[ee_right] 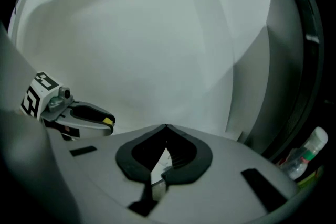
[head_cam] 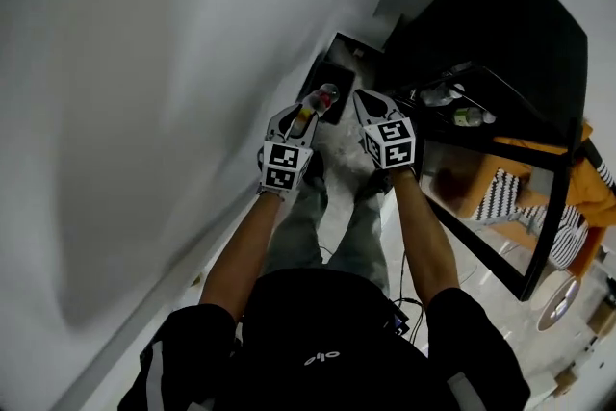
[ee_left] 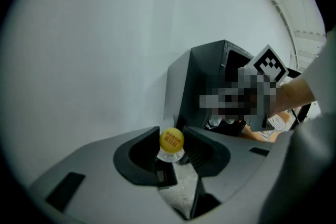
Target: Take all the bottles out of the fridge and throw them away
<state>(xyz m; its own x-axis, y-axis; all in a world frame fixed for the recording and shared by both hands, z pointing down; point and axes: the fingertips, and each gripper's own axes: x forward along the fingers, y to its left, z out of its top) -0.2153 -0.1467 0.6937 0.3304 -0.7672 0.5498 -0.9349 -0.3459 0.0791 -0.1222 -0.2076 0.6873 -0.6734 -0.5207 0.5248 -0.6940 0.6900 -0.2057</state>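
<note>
Bottle (ee_left: 171, 142) in our left tongs (ee_left: 172, 136) is looking light and slippery, so we are pinching its stiff neck under the cap; right tongs (ee_right: 166, 126) closed, empty.

The clear bottle (ee_left: 171, 144) has a yellow cap; the grey left tool (head_cam: 306, 115) bears black-and-white square markers.

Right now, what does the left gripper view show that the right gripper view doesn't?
Only the left gripper view: a yellow-capped bottle clamped in the fingers of the left gripper. Only the right gripper view: the right gripper, fingers shut on nothing, the left gripper seen from outside, and a white-capped bottle at the lower right. Both: the white wall.
</note>
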